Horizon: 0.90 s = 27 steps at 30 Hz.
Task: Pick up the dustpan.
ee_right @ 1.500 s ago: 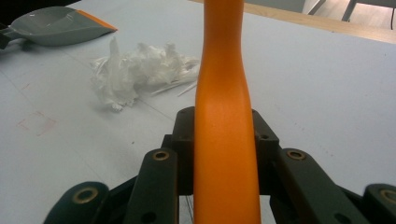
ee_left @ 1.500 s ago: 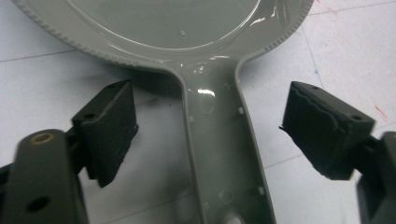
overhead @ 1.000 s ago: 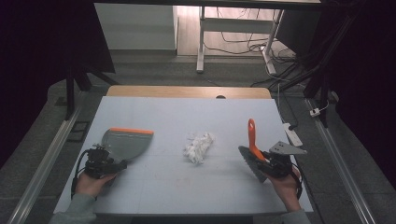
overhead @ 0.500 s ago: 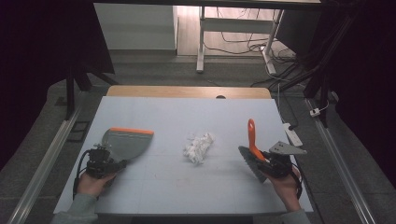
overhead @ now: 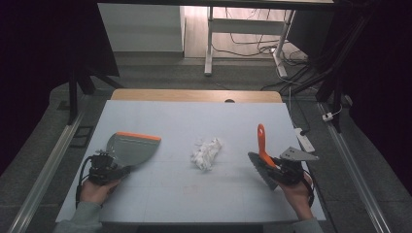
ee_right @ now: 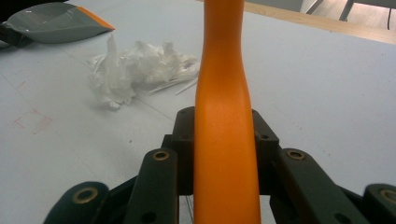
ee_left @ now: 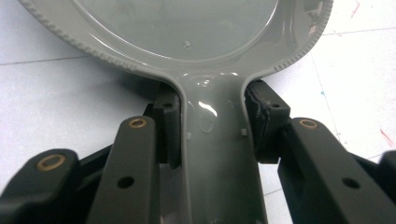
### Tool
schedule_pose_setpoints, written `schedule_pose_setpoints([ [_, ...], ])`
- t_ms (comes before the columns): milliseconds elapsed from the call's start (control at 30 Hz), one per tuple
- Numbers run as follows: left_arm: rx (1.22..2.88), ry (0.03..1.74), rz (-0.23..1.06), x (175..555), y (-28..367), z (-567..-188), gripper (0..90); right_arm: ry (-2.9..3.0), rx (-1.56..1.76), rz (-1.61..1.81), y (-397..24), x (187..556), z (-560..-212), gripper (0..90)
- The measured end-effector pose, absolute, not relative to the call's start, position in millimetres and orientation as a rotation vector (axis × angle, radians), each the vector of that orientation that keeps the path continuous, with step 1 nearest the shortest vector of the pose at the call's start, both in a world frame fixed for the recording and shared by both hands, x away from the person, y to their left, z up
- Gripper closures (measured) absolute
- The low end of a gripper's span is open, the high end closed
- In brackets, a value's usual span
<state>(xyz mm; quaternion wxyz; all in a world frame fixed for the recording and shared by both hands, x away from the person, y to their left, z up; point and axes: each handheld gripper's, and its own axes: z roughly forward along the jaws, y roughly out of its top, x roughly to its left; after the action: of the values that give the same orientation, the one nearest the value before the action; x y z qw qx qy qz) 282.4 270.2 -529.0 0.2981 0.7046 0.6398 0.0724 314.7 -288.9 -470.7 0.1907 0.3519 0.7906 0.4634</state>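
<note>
Orange dustpan lip (overhead: 139, 136) from above

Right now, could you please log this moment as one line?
left gripper shut on grey dustpan | right gripper shut on orange-handled brush

The right gripper (ee_right: 224, 140) is clamped on the orange brush handle (ee_right: 223, 88), its two black jaws pressing the handle from either side. The handle runs from six o'clock straight up to twelve o'clock, narrowing at mid-height. A heap of crumpled white paper (ee_right: 135, 70) lies on the pale table (ee_right: 317, 79) at about ten o'clock, well apart from the jaws. Farther off at eleven o'clock rests a grey dustpan (ee_right: 51, 23) with an orange front lip. A wooden table edge (ee_right: 327, 21) crosses at one o'clock.
</note>
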Motion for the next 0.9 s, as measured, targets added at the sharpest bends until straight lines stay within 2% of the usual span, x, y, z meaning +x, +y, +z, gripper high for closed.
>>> schedule_pose_setpoints([
  [667, 1.865, 1.625, 0.227, 279.0, 272.6, -526.7, 61.1, 2.214, 0.989, 1.305, -289.9, 314.6, -469.3, 70.1],
  [900, 1.853, 1.546, 0.253, 274.9, 273.9, -521.5, 61.1, 2.209, 0.986, 1.311, -288.8, 313.4, -467.2, 70.1],
])
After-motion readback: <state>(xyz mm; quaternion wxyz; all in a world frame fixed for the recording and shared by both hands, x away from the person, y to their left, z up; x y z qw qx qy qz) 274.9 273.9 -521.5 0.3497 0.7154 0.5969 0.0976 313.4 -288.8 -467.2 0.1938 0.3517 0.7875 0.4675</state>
